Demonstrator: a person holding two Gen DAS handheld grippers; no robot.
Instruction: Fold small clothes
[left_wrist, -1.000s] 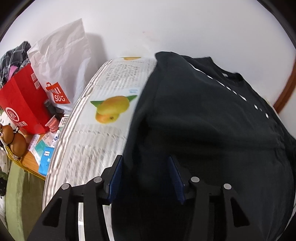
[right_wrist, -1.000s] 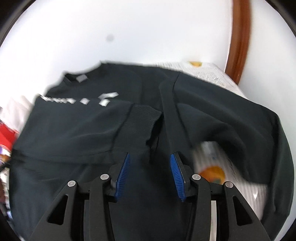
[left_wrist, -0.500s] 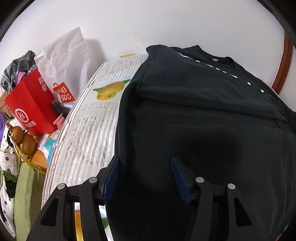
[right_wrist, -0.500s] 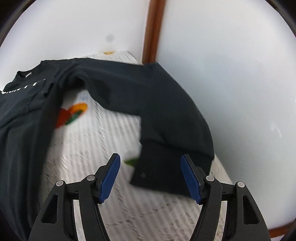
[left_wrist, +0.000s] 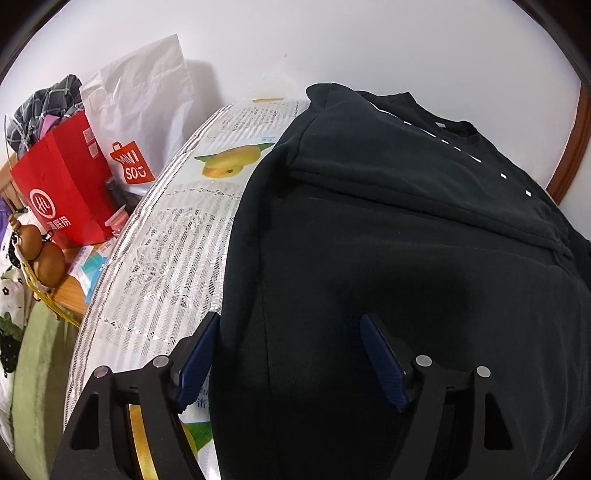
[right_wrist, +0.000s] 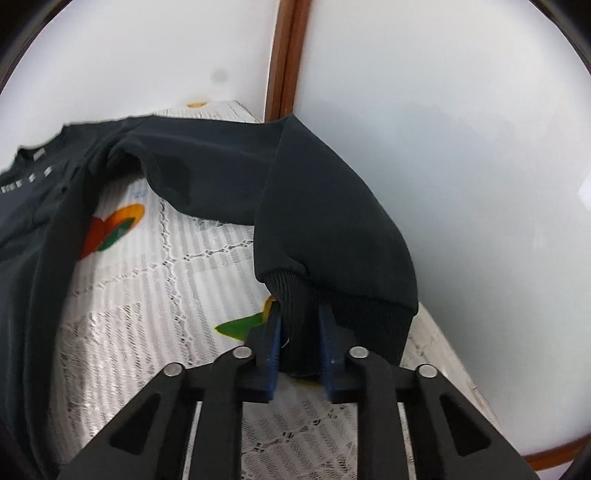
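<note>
A black sweatshirt (left_wrist: 406, 240) lies spread on a table under a white lace cloth with fruit prints (left_wrist: 173, 251); one sleeve is folded across its chest. My left gripper (left_wrist: 288, 350) hovers over the shirt's left side edge, its jaws opening, nothing pinched between the blue pads. In the right wrist view the other sleeve (right_wrist: 325, 206) stretches out toward the wall. My right gripper (right_wrist: 299, 332) is closing on the sleeve's ribbed cuff (right_wrist: 354, 314), with the cuff fabric squeezed between its pads.
Left of the table stand a red paper bag (left_wrist: 62, 192), a white MINISO bag (left_wrist: 144, 110), brown gourds (left_wrist: 40, 254) and small boxes. White walls close in behind and to the right, with a brown wooden strip (right_wrist: 286, 62) in the corner.
My right gripper swung from over the shirt's middle to the outstretched sleeve, widened, then closed on its cuff. My left gripper slid a little along the shirt's left edge and its jaws widened.
</note>
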